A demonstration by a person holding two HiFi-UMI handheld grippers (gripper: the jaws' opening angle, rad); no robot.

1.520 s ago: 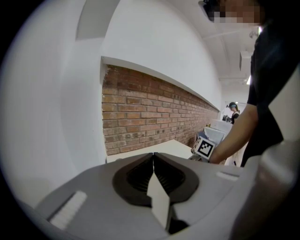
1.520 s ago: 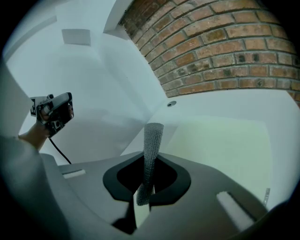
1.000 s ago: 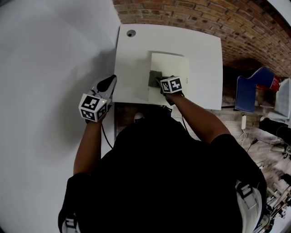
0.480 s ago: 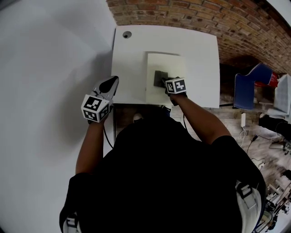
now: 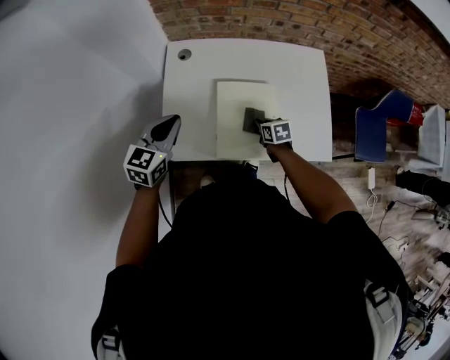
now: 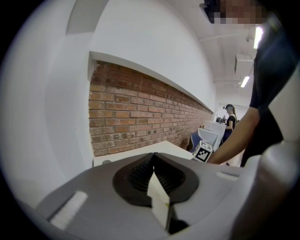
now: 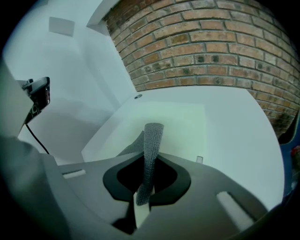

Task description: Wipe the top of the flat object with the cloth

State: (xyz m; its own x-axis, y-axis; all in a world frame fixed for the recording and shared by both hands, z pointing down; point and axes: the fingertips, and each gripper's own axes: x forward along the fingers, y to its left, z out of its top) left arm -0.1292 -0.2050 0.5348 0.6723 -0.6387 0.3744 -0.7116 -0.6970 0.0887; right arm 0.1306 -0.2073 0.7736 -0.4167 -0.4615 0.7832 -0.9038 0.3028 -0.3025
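The flat object [image 5: 235,105], a pale rectangular panel, lay with its broad face up on the white table [image 5: 302,77], left of the table's centre and with its near edge close to the table's near edge. In the head view its long axis appeared to run near to far, its sides roughly square with the table's edges, although the wide-angle lens made the proportions hard to confirm. The grey cloth [image 5: 251,119] rested on the top of the panel, right of the panel's centre and toward its near half. The right tool [image 5: 259,127] was clamped on the cloth: the right gripper view showed a knitted strip standing up out of the closed jaws, with the rest of the cloth trailing down and to the left onto the panel surface. As a judgement, the wipe was in progress, because cloth and top face were in contact under the tool. No stain or streak was visible, so the portion already cleaned could not be determined. The far end and the left side of the top lay uncovered and would presumably require further passes. The left tool [image 5: 169,125] was held off the table, just beside its near left corner, well apart from the panel, with its jaws together and nothing between them. A small round grommet [image 5: 184,54] sat in the table's far left corner, and a brick wall [image 5: 281,21] stood along the table's far side.
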